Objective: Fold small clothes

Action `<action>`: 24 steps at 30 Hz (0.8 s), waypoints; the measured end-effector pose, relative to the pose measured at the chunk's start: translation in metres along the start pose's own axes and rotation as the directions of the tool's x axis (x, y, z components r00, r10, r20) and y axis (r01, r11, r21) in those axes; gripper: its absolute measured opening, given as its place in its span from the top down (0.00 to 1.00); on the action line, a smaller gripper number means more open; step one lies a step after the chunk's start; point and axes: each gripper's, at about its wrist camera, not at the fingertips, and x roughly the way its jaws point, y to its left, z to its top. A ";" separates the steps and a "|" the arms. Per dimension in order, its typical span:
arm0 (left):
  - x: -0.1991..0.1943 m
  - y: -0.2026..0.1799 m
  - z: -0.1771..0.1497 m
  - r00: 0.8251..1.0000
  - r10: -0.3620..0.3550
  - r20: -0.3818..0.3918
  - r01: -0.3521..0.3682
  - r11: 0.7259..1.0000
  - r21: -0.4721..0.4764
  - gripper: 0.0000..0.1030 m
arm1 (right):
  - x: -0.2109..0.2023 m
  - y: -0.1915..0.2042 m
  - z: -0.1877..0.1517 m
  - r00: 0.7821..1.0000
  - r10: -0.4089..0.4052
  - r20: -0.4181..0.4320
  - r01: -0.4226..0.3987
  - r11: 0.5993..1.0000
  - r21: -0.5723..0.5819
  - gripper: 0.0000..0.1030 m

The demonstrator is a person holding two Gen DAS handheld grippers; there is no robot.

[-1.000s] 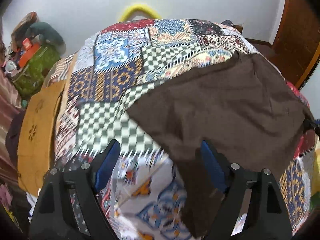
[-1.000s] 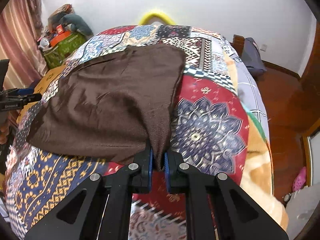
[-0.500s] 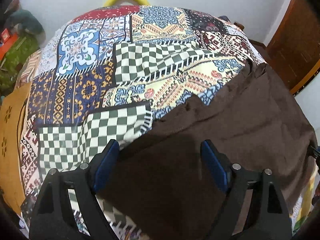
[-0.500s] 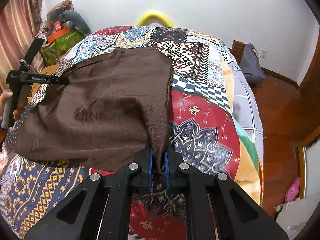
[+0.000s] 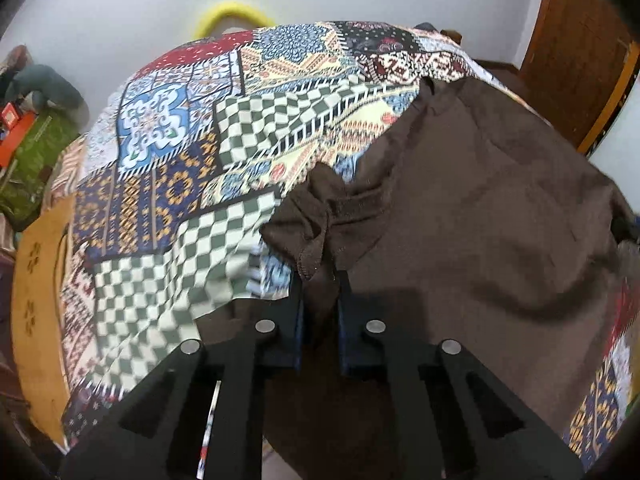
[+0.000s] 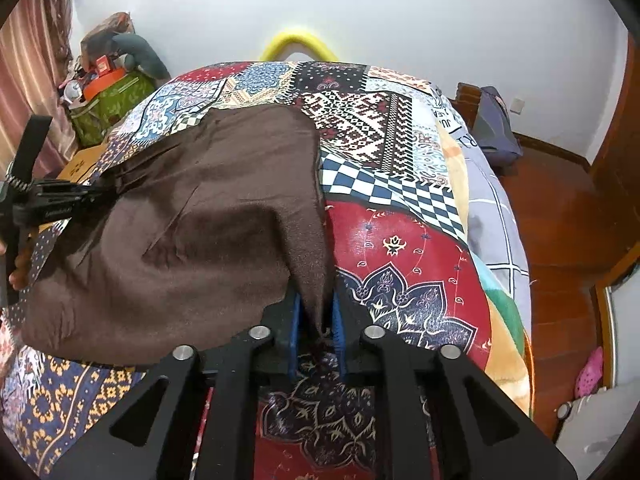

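A dark brown cloth (image 5: 480,216) lies spread on a patchwork-quilted bed (image 5: 192,148). My left gripper (image 5: 319,284) is shut on a bunched hemmed edge of the cloth. My right gripper (image 6: 315,312) is shut on another edge of the same brown cloth (image 6: 208,216), which spreads away to the left over the quilt (image 6: 400,240). In the right wrist view the left gripper (image 6: 96,196) shows at the far left, pinching the cloth's opposite side, with the hand holding it partly in view.
A green bag with clutter (image 6: 108,100) and a tan cardboard box (image 5: 36,292) stand left of the bed. A yellow loop (image 6: 298,42) shows behind the bed. A dark bag (image 6: 494,124) sits on the wooden floor to the right, near a wooden door (image 5: 580,48).
My left gripper was open over the cloth's edge and has now shut on it, bunching the fabric. My right gripper has kept its hold on the cloth.
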 end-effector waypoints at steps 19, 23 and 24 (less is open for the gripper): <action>-0.071 -0.008 -0.138 0.981 -0.054 -0.187 0.044 0.998 -0.055 0.94 | -0.035 0.050 -0.033 0.995 0.093 -0.044 -0.096 0.994 -0.052 0.66; -0.089 -0.018 -0.156 0.985 -0.053 -0.167 0.046 0.998 -0.043 0.94 | -0.039 0.069 -0.045 0.988 0.136 -0.079 -0.141 0.988 -0.065 0.66; -0.094 -0.019 -0.159 0.987 -0.045 -0.156 0.039 0.998 -0.046 0.94 | -0.039 0.075 -0.048 0.985 0.147 -0.087 -0.153 0.986 -0.073 0.66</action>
